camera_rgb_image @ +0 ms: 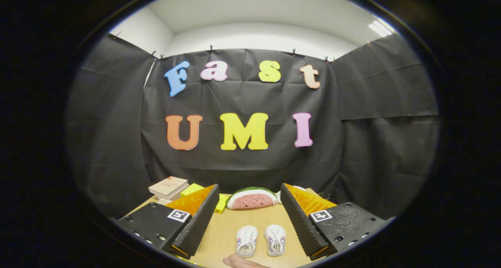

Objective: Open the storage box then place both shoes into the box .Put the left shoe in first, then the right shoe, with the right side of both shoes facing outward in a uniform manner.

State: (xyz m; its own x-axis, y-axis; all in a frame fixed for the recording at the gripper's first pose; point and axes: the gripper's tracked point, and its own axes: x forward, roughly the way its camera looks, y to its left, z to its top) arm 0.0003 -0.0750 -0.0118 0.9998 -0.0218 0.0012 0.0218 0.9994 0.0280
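Observation:
Two small white shoes lie side by side on the wooden table point(227, 229), toes pointing away from me: the left shoe point(247, 240) and the right shoe point(275, 239). They rest between my two fingers and below them. My gripper point(249, 213) is open, held above the table, with nothing between the fingers. A fingertip of a person's hand point(240, 262) shows just behind the shoes' heels.
A watermelon-slice plush point(252, 198) lies beyond the shoes at the table's far side. A stack of books point(169, 187) and yellow-green blocks point(191, 189) sit at the far left. Black cloth walls close off the booth on three sides.

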